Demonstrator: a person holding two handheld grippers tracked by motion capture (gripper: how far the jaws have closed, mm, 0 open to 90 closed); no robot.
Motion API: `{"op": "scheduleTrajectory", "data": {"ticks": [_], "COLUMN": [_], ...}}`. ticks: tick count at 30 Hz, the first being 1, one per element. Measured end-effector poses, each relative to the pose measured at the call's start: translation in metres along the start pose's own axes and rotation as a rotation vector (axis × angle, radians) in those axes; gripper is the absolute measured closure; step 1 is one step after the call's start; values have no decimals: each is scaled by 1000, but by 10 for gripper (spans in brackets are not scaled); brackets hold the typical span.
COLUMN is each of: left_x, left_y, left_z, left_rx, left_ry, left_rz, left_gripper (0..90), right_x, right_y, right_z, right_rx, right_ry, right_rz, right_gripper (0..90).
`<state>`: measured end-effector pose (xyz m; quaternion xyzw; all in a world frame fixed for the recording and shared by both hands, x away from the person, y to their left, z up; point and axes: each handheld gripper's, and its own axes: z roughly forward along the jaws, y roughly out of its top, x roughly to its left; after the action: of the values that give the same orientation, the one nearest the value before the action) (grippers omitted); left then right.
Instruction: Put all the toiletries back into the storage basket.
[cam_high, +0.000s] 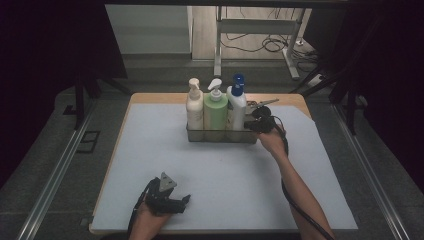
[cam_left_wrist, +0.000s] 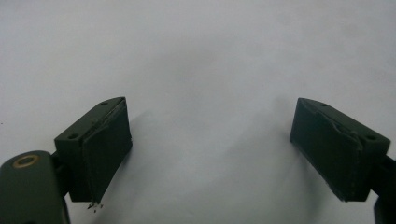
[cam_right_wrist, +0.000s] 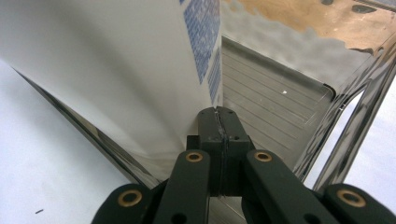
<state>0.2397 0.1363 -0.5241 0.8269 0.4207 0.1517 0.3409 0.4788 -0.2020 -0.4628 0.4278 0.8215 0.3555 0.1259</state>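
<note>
Metal caddy (cam_high: 220, 135), stiff, slick, heavy with three bottles (cam_high: 215, 107). My right tool (cam_high: 256, 125), jaws together, at its 3 o'clock end wall; grip there. Left tool (cam_left_wrist: 210, 149) apart, idle.

three bottles (cam_high: 216, 107) (pump-topped), one basket (cam_high: 222, 135)
</note>
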Motion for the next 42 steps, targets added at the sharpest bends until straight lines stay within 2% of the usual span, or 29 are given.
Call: {"op": "scheduleTrajectory", "data": {"ticks": [9, 19, 42], "left_x": [0, 0, 0], "left_y": [0, 0, 0], "left_z": [0, 0, 0], "left_rx": [2, 2, 2], "left_ry": [1, 1, 1], "left_rz": [2, 2, 2], "left_gripper": [122, 122, 122], "right_x": [2, 9, 11], "right_y": [0, 0, 2], "right_z": [-3, -6, -10], "right_rx": [0, 7, 10], "right_ry": [17, 25, 50], "right_rz": [-8, -49, -64], "right_gripper": [894, 893, 893]}}
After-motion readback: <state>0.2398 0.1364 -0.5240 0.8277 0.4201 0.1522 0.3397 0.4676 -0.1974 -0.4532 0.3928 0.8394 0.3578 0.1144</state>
